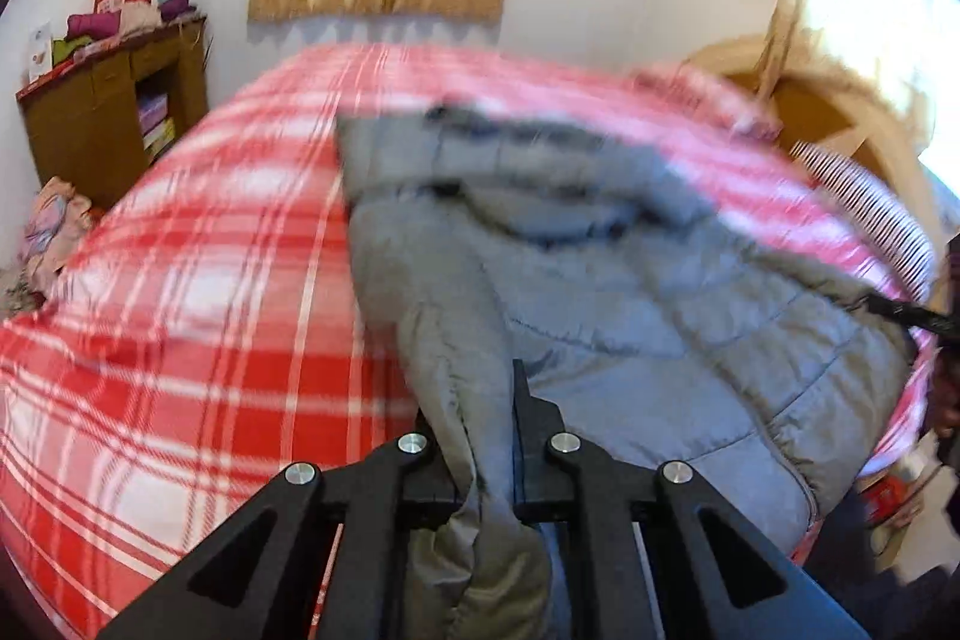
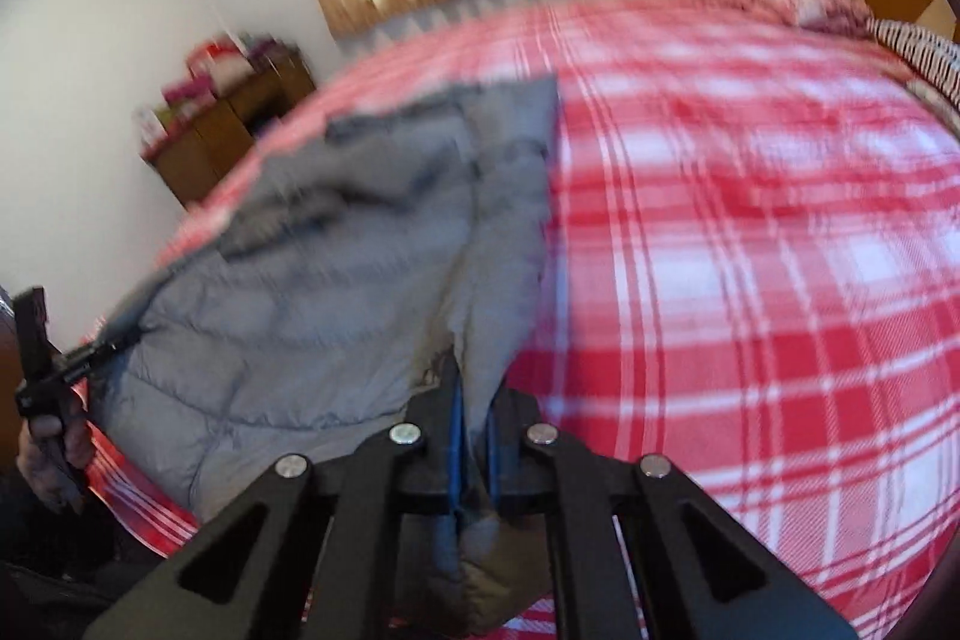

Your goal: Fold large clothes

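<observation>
Grey quilted fabric is bunching between the black fingers of the left gripper, which are clamping a puffy fold of the jacket. The right gripper is pinching another edge of it the same way. The padded jacket is lying rumpled on the red-and-white plaid blanket covering the bed; beyond, a wooden cabinet is standing against the wall.

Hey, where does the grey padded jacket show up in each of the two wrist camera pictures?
Left wrist view: the grey padded jacket fills the middle and right, running down into the left gripper.
Right wrist view: the jacket lies left of centre, running down into the right gripper.
Shared landmark: the brown cabinet against the wall, at the left in both.
</observation>
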{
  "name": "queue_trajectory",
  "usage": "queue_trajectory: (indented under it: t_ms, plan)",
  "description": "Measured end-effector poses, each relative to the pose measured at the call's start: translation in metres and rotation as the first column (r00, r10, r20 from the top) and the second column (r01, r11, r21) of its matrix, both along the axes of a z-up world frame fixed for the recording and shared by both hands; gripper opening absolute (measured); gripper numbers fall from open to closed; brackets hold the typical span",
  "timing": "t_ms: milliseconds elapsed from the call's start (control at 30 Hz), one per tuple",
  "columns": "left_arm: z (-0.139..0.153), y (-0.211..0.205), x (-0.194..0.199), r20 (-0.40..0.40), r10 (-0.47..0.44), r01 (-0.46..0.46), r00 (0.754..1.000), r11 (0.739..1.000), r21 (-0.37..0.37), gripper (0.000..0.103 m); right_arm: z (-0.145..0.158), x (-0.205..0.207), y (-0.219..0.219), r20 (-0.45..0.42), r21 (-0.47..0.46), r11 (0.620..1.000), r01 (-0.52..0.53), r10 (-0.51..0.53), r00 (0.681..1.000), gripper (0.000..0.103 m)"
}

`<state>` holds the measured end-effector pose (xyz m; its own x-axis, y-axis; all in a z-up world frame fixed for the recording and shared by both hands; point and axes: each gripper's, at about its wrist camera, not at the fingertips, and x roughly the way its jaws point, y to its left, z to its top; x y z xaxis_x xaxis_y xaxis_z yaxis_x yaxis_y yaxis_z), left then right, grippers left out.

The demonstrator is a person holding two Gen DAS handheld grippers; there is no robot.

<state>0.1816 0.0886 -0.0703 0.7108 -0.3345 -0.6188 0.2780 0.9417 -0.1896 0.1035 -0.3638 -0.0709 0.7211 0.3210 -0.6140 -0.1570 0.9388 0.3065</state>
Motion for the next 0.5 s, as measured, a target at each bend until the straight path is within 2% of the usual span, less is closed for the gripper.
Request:
queue_trajectory:
  t_ms: [133,200,300,400,500]
  plan:
    - [0.058,0.007,-0.019,0.072,-0.061,0.068,0.996,0.992,-0.108,0.008,0.052,-0.013,-0.007,0.119,0.055,0.999,0.000,-0.006,0.993,0.007]
    - [0.089,0.007,-0.031,0.118,-0.080,0.093,0.990,0.990,-0.109,0.008,0.080,-0.022,-0.008,0.194,0.069,0.998,-0.002,-0.012,0.981,0.007]
    - [0.110,0.012,-0.025,0.136,-0.070,0.082,0.988,0.993,-0.082,0.009,0.103,-0.018,-0.012,0.264,0.106,0.994,0.007,-0.035,0.964,0.007]
    - [0.096,0.018,0.016,0.096,-0.039,0.045,0.995,0.997,-0.061,0.009,0.102,0.018,-0.013,0.281,0.130,0.991,0.014,-0.050,0.958,0.007]
    - [0.064,0.029,0.069,0.052,0.006,-0.001,0.999,0.995,-0.096,0.018,0.086,0.072,-0.011,0.256,0.116,0.992,0.041,-0.070,0.964,0.007]
